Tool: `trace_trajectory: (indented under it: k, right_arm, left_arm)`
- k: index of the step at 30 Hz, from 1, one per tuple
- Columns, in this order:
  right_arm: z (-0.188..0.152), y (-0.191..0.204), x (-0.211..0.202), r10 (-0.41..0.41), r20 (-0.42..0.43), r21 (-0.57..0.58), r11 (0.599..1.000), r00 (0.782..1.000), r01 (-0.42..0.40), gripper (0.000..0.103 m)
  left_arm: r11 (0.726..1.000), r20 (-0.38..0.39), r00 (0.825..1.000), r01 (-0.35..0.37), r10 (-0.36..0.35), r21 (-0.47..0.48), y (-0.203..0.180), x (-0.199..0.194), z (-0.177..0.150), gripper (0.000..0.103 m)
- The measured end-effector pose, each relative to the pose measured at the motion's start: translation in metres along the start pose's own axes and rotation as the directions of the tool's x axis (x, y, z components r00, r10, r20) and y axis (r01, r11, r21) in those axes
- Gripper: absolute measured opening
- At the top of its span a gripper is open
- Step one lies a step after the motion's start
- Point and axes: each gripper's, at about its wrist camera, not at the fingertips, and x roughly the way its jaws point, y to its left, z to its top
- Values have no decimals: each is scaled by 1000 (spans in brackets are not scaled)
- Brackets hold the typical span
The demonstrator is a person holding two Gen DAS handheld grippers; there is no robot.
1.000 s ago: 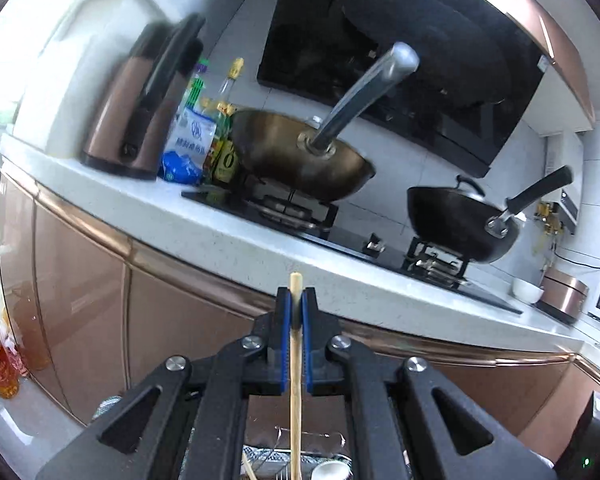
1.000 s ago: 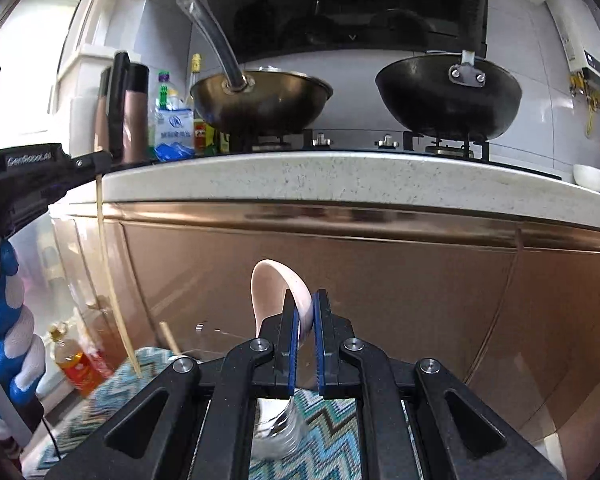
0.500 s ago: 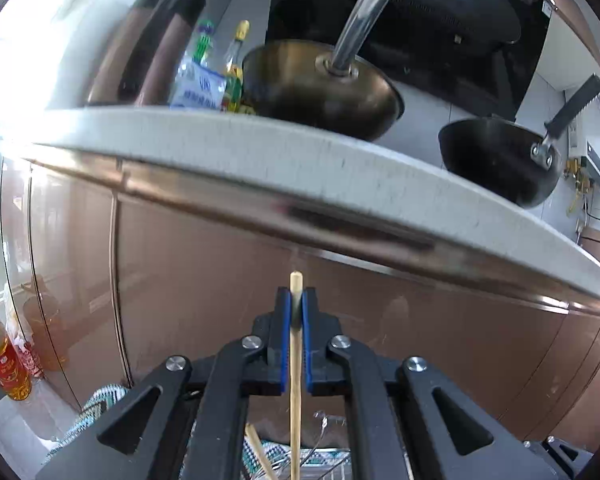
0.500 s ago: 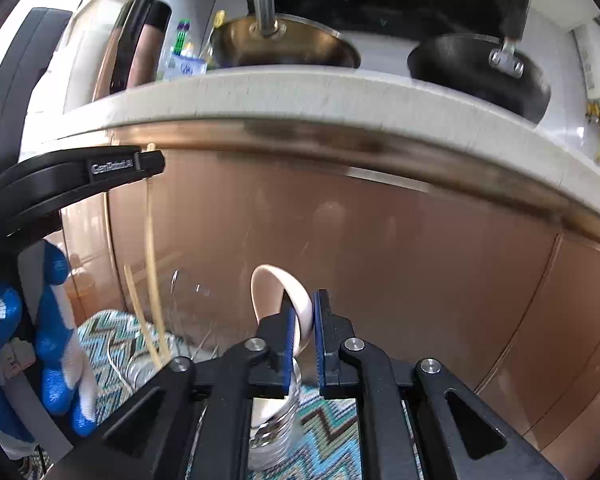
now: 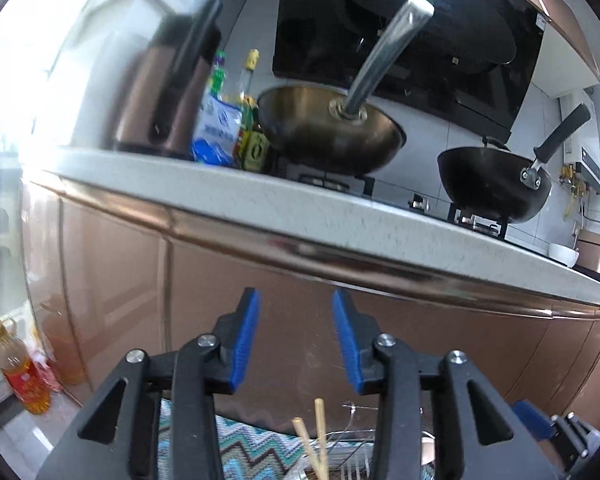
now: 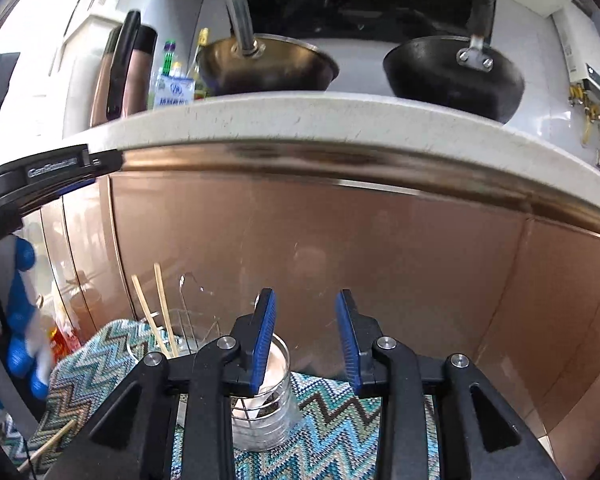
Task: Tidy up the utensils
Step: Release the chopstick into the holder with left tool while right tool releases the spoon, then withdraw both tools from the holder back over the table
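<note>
Both tongs are letting go right now. The left gripper (image 5: 294,334) is spreading its jaws with nothing between them, and the chopsticks (image 5: 319,436) are standing in the rack at the bottom centre. The right gripper (image 6: 306,340) is opening too, empty, with the white spoon (image 6: 270,364) sitting in the glass jar (image 6: 278,408) low in frame, on the zigzag mat (image 6: 332,416)

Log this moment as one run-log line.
left hand-held gripper: opening, empty | right hand-held gripper: opening, empty | chopsticks: in holder | spoon: in glass jar
</note>
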Motion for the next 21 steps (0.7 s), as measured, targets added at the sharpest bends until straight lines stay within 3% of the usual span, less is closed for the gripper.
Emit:
trace_trajectory:
  k: [7,14,21]
  right_arm:
    - [24,1,-67,11,39,-1,1000,999,-11,31]
    - [43,0,-147,19,112,13,1000,993,-21,31]
    - [47,-2,-211,26,163,30,999,986,-32,35]
  left_arm:
    - [998,17,1000,-21,20,58,9,-69,38,38]
    - [998,38,999,-27,25,48,32,-150,73,38]
    - [996,41,998,-58,56,70,51,-209,77,43]
